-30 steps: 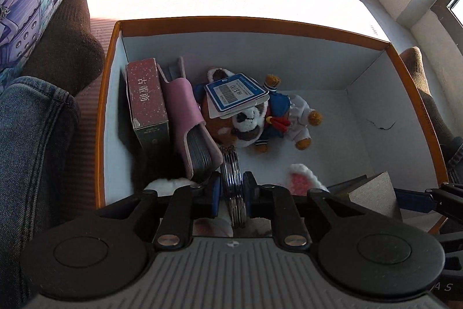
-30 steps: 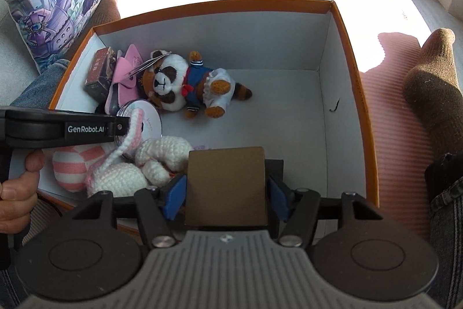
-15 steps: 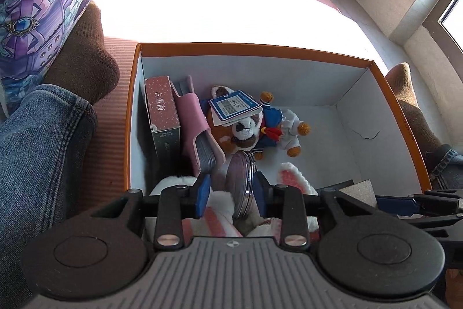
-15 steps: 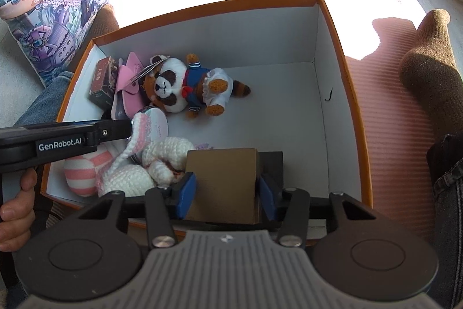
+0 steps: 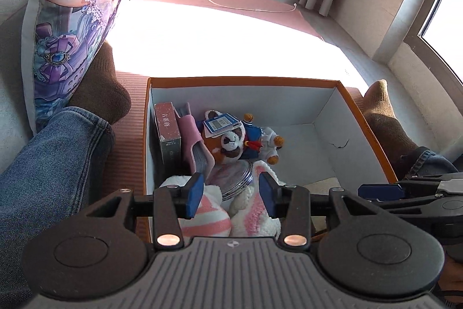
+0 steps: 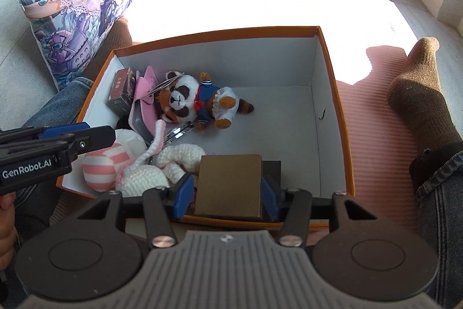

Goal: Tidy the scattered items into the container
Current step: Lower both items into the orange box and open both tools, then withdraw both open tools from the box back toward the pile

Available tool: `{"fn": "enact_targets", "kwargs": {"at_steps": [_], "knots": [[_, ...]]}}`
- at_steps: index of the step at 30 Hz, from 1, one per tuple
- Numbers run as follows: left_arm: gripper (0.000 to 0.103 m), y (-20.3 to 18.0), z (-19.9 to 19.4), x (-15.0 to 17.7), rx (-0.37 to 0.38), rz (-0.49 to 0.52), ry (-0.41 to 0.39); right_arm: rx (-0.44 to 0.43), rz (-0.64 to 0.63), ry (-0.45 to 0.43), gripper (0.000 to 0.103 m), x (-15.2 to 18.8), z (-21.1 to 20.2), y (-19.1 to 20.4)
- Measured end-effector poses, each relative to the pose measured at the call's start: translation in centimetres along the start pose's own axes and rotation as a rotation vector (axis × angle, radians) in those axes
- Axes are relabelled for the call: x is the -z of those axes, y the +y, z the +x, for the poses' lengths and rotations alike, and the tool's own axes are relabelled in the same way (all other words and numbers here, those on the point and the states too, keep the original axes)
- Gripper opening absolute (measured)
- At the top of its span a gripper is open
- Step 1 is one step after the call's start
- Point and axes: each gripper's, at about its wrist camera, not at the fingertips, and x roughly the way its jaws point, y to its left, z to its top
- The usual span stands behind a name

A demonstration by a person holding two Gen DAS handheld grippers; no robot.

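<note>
An orange-rimmed white box (image 5: 243, 81) (image 6: 327, 94) holds a red-panda plush (image 5: 234, 141) (image 6: 199, 103), a dark red carton (image 5: 167, 132) (image 6: 120, 91), a pink pouch (image 5: 191, 135), a round silver tin (image 5: 234, 178) and a pink-and-white knitted bunny (image 5: 208, 219) (image 6: 136, 170). My left gripper (image 5: 230, 194) is open and empty above the box's near left corner; it also shows in the right wrist view (image 6: 72, 135). My right gripper (image 6: 227, 191) is shut on a brown cardboard block (image 6: 230, 184) over the box's near edge.
The box stands on a pink ribbed mat (image 6: 367, 118). A person's legs in jeans and brown socks (image 5: 95, 89) (image 6: 416, 94) flank it. A printed cushion (image 5: 72, 13) stands at the left. A white cable (image 5: 240, 5) crosses the floor behind.
My left gripper has opened, let go of the silver tin in the box, and drawn back and up. My right gripper has lifted slightly, still holding the block.
</note>
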Motion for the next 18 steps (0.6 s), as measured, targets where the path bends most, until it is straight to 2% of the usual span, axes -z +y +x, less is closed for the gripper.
{"fn": "enact_targets", "kwargs": {"at_steps": [7, 18], "knots": [[0.049, -1.4, -3.0, 2.1, 0.033, -0.010, -0.049, -0.028, -0.061, -0.114, 0.057, 2.4, -3.5, 1.3], [0.049, -3.3, -6.5, 6.0, 0.074, 0.036, -0.098, -0.002, -0.077, -0.299, 0.062, 7.5, -8.3, 1.8]]}}
